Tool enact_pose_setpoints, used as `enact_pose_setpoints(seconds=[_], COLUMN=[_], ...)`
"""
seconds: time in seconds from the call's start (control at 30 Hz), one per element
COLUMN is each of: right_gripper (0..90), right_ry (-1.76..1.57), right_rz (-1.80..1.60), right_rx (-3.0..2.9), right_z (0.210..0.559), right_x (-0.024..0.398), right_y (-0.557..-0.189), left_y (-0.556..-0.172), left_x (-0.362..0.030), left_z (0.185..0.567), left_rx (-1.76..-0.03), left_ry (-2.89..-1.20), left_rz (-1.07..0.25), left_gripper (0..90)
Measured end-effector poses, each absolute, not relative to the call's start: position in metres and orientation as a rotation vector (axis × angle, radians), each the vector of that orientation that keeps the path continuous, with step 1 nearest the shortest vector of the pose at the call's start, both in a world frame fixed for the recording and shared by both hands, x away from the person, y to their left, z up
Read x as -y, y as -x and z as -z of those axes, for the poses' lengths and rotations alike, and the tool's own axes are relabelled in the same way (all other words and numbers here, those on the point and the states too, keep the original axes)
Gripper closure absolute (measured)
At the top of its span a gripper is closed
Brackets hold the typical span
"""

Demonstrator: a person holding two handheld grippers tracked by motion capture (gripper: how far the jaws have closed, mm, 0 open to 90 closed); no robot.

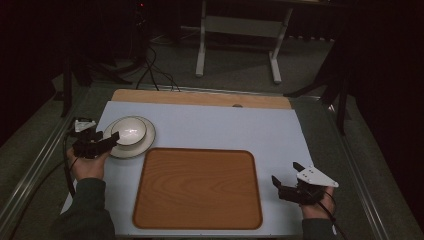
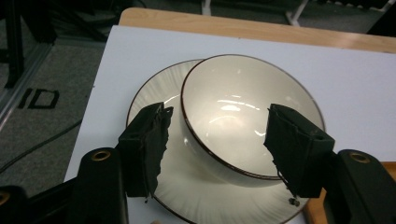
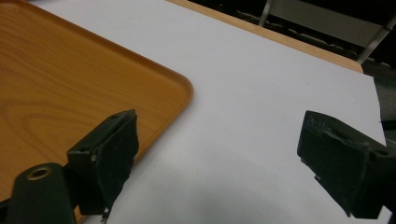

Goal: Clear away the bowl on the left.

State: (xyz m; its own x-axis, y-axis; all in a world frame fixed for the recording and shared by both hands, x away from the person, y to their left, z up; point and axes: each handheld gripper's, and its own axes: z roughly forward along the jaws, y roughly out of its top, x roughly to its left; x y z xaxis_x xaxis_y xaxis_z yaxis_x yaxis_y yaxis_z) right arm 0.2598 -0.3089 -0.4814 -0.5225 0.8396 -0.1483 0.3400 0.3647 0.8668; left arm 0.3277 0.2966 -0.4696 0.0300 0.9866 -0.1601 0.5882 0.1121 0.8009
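A cream bowl (image 1: 129, 131) with a dark rim stands on a matching plate (image 1: 149, 141) at the left of the white mat. My left gripper (image 1: 108, 139) reaches it from the left edge. In the left gripper view the bowl (image 2: 233, 107) sits on the plate (image 2: 154, 88); my left gripper (image 2: 217, 126) has one jaw outside the bowl's near wall and the other over its inside. A gap shows beside the outer pad, so it is open. My right gripper (image 1: 285, 171) rests open at the mat's right front, and nothing lies between the jaws of the right gripper (image 3: 219, 135).
A wooden tray (image 1: 197, 187) lies in the middle front of the white mat (image 1: 225, 125), its corner (image 3: 70, 79) just left of my right gripper. A strip of wooden tabletop (image 1: 200, 97) runs along the back. Cables and a metal stand are on the floor beyond.
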Motion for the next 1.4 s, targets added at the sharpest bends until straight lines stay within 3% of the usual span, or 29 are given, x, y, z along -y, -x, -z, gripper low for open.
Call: enact_pose_setpoints(seconds=[0.2,1.07,1.4], right_gripper=[12.3,12.3,12.3], right_ry=[-1.006,-0.996,-0.999], right_rz=[-1.092,-1.103,-1.112], right_rx=[-2.025,-1.994,-1.966], right_z=[0.480,0.478,0.477], right_x=[0.308,0.309,0.311], right_y=[-0.258,-0.256,-0.254], left_y=[-0.334,-0.365,-0.376], left_x=[-0.299,-0.298,-0.293], left_z=[0.475,0.493,0.503], left_rx=[-1.690,-1.852,-1.896], left_ry=[-1.579,-1.567,-1.534], left_rz=[-0.675,-0.569,-0.508], left_gripper=[46.7,60.4,61.5])
